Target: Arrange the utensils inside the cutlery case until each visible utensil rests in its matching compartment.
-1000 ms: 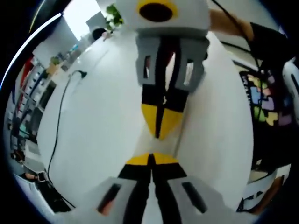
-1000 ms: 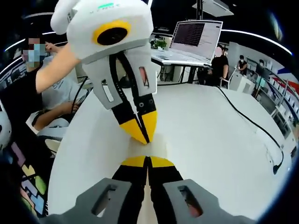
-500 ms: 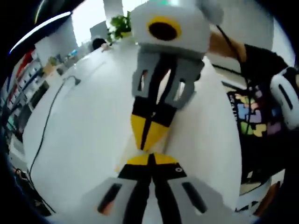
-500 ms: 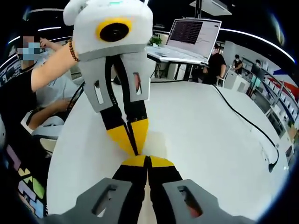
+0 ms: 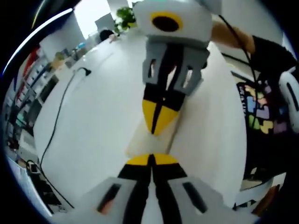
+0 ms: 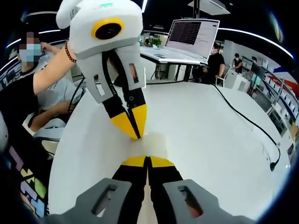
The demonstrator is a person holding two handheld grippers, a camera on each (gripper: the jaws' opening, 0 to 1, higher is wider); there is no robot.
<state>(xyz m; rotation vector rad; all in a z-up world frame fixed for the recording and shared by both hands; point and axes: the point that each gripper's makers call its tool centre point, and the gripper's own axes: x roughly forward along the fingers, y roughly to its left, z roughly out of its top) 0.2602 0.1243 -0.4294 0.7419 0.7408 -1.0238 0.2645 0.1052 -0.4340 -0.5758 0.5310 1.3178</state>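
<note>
White table [image 5: 93, 121]; pale flat case [image 5: 152, 137] between closed claws.

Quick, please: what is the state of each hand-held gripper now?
Left hand-held gripper: shut, holding nothing visible.
Right hand-held gripper: shut, holding nothing visible.

**Tools drawn apart again**

Half a second back, yellow tips of left tool [image 6: 134, 122] and right tool [image 5: 158, 116] almost touching. Now separated, a gap between them. More of pale flat object [image 5: 152, 137] exposed on white tabletop [image 5: 93, 121] between the tips. Both tools' jaws pressed together as before.
</note>
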